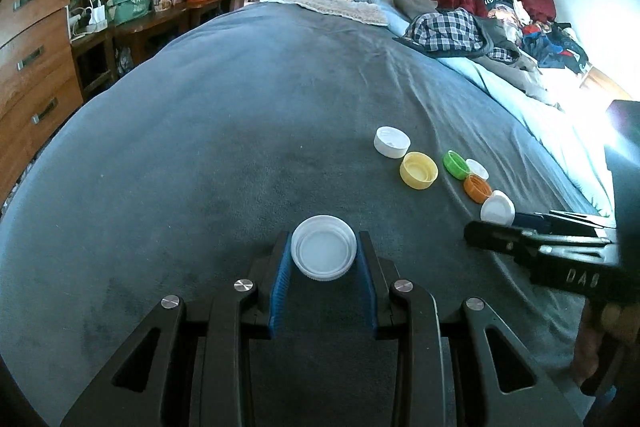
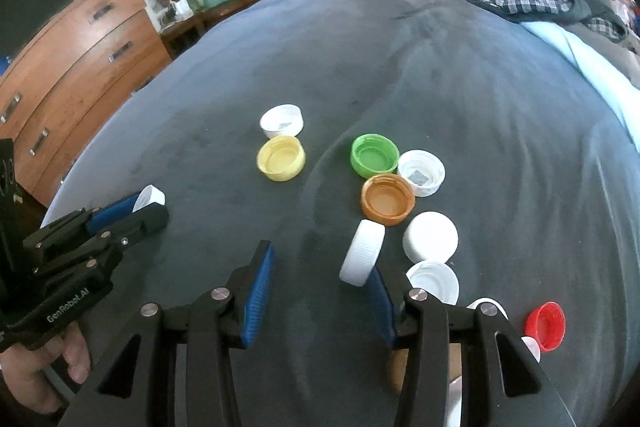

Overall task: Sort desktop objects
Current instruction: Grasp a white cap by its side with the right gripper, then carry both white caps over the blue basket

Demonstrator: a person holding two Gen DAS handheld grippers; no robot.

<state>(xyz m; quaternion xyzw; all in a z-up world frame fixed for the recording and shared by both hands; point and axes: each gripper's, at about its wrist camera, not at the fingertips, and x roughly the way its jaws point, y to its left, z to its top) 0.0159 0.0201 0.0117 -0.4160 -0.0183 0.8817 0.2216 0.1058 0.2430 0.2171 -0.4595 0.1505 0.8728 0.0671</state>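
While the grey blanket (image 1: 200, 147) covers the whole bed, the left gripper (image 1: 323, 259) hovers low over it with its blue pads clamped on the rim of a wide white cap (image 1: 323, 253), hollow side up. Beside it, the right gripper (image 2: 320, 291) has its jaws parted with nothing pressed between them, a tilted white cap (image 2: 362, 253) leaning against its right pad. Just beyond lie an orange cap (image 2: 387, 202), a green cap (image 2: 374, 155), a yellow cap (image 2: 281, 158) and several small white ones, hollow sides up, with a red cap (image 2: 546, 325) lower right.
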